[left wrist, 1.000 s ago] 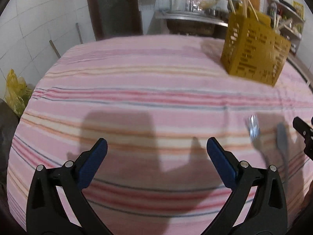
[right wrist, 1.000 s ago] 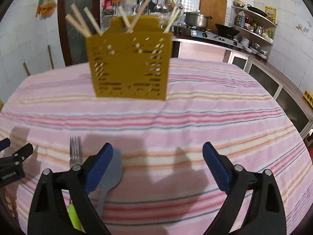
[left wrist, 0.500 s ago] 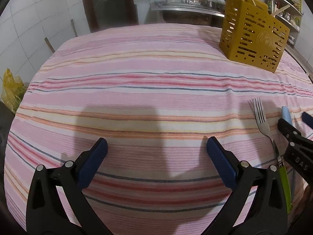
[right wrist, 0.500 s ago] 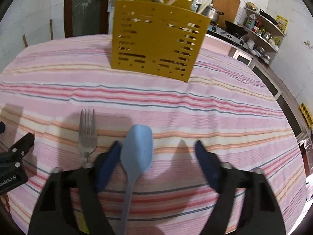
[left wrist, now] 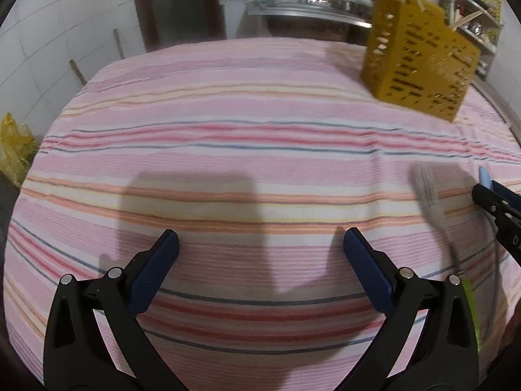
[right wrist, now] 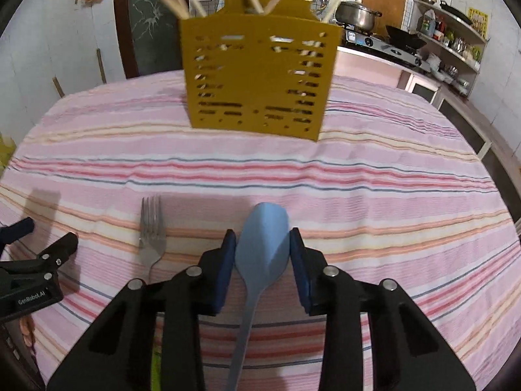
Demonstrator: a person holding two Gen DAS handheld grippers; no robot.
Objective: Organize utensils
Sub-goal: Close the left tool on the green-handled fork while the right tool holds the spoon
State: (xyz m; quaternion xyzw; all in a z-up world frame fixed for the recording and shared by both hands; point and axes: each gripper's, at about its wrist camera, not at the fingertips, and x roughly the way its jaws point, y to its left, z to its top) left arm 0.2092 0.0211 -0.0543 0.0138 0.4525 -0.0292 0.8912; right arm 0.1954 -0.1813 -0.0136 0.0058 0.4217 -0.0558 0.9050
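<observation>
Now, step in hand: picking up the blue spoon [right wrist: 264, 238]; I judge the task is at an early stage, since the fork also lies loose on the cloth.
Left gripper [left wrist: 260, 260]: jaws wide apart, nothing between them, hovering over bare striped tablecloth [left wrist: 228, 137].
Fork [right wrist: 152, 231]: flat on the cloth, just left of the right gripper, between the two tools, tines pointing away toward the holder.
Right gripper [right wrist: 263, 251]: jaws closing around the spoon's bowl; the blue pads [right wrist: 224, 270] stand just beside its edges on both sides, and I cannot tell if they press it already.
Spoon position: between the right jaws, bowl ahead of the fingertips, handle running back under the tool.
Yellow holder [right wrist: 257, 81]: upright, ahead of the right gripper and well apart, with wooden sticks inside.
Next move, as I judge: finish the closing on the spoon, lift it without tilting, then carry it forward to the holder.
Risk: the bowl is rounded, so it may slip out of the pads.
</observation>
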